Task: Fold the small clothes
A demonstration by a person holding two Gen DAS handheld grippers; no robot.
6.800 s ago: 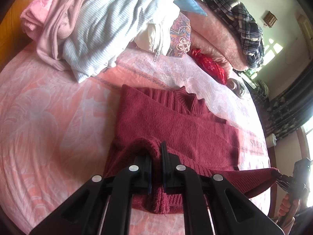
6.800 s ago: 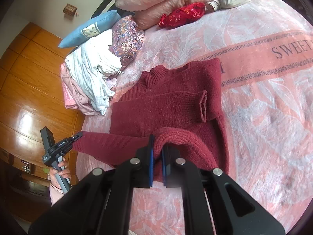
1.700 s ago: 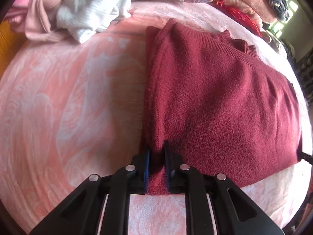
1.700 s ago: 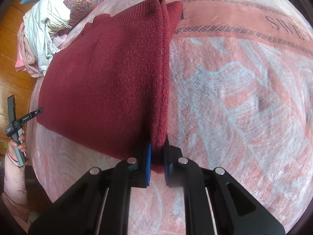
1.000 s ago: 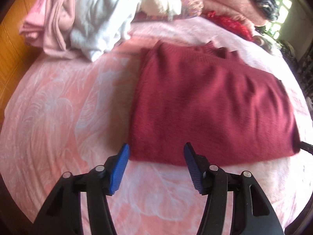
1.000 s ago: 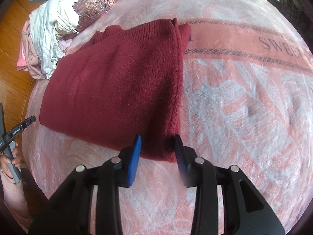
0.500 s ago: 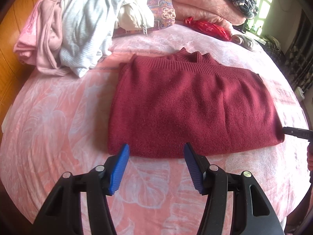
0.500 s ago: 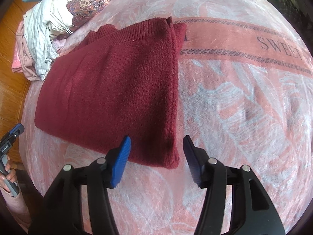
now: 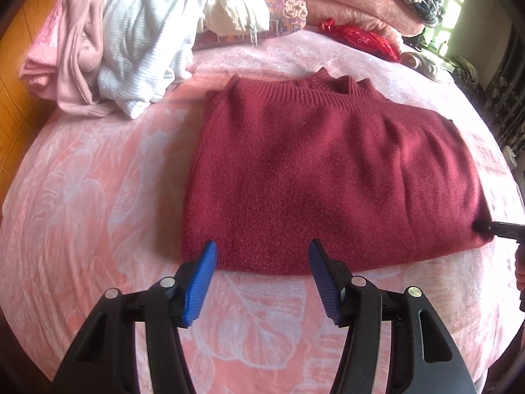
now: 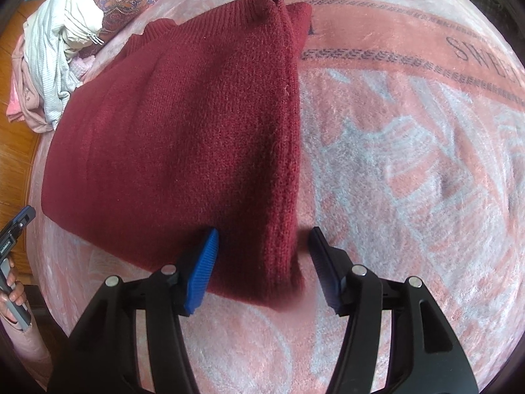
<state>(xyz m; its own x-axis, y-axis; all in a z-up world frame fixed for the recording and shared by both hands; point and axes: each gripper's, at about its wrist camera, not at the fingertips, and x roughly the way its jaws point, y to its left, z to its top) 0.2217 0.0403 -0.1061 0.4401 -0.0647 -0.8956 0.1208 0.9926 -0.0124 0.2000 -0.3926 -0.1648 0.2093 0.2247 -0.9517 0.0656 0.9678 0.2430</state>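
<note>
The dark red knitted sweater (image 9: 331, 180) is lying folded into a thick rectangular bundle on the pink plush blanket with a pale leaf pattern (image 9: 82, 197). Its ribbed collar is pointing toward the far side of the bed, where the heap of clothes is sitting.

The left gripper (image 9: 262, 261) is hovering over the near edge of the bundle, close to its left corner. Its blue ribbed pads (image 9: 200, 282) are standing wide apart and nothing is pressing against them; the sweater edge is showing between the tips, but the pads are gripping nothing.

The right gripper (image 10: 264, 249) is sitting low over the near right corner of the sweater (image 10: 183, 124). Its jaws are likewise spread, and the folded side edge of the sweater is lying between the pads. Whether the left pad is touching the knit I cannot tell; the right pad is clear of it, over the blanket (image 10: 410, 180).

In the left wrist view the tip of the right gripper is showing at the far right corner of the bundle. In the right wrist view a hand is holding the left gripper's handle at the left border.

A pile of pale blue, white and pink garments (image 9: 115, 39) is sitting well beyond the sweater, beside a paisley patterned cushion (image 9: 285, 10).
</note>
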